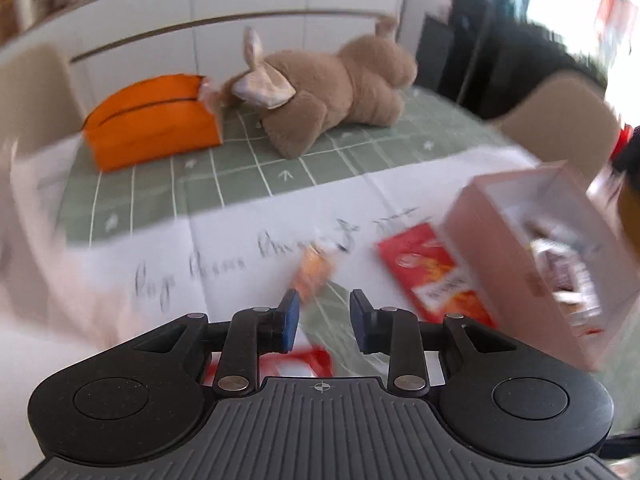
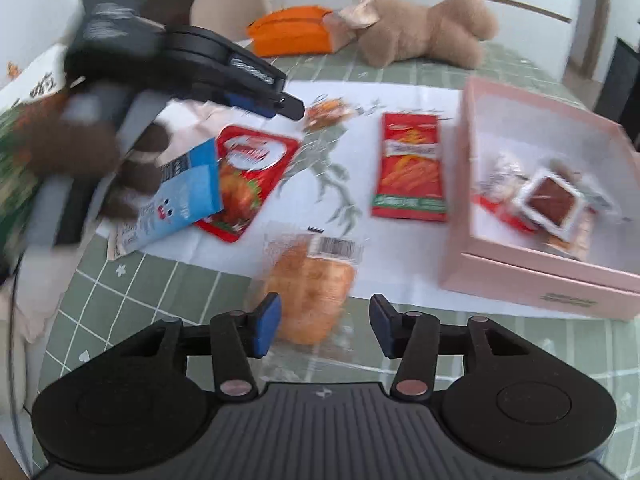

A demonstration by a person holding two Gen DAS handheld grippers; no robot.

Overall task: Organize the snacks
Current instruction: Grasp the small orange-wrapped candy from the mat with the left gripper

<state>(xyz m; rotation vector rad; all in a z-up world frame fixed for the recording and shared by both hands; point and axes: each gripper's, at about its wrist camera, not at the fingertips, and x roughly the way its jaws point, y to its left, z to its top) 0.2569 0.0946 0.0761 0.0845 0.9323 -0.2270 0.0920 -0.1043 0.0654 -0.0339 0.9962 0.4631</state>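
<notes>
The job is partly done. The pink box (image 2: 520, 280) at the right of the bench (image 2: 160, 280) already holds a few wrapped snacks, among them a white tray of something dark red (image 2: 550, 200). Still out on the white paper (image 2: 320, 200) are the bread in clear wrap (image 2: 310, 284), a long red packet (image 2: 410, 164), a red pouch (image 2: 248, 176), a blue packet (image 2: 184, 196) lying partly over that pouch, and a small orange snack (image 2: 328, 112) farther back.

The right tongs (image 2: 325, 326) stand about half open, with the near end of the bread between the pads; I cannot tell whether they press on it. The left tongs (image 1: 324, 316) are narrowly open and grip nothing.

The bread's long axis runs from the right tongs away toward the far side of the bench. The long red packet lies roughly parallel to it, just left of the box.
</notes>
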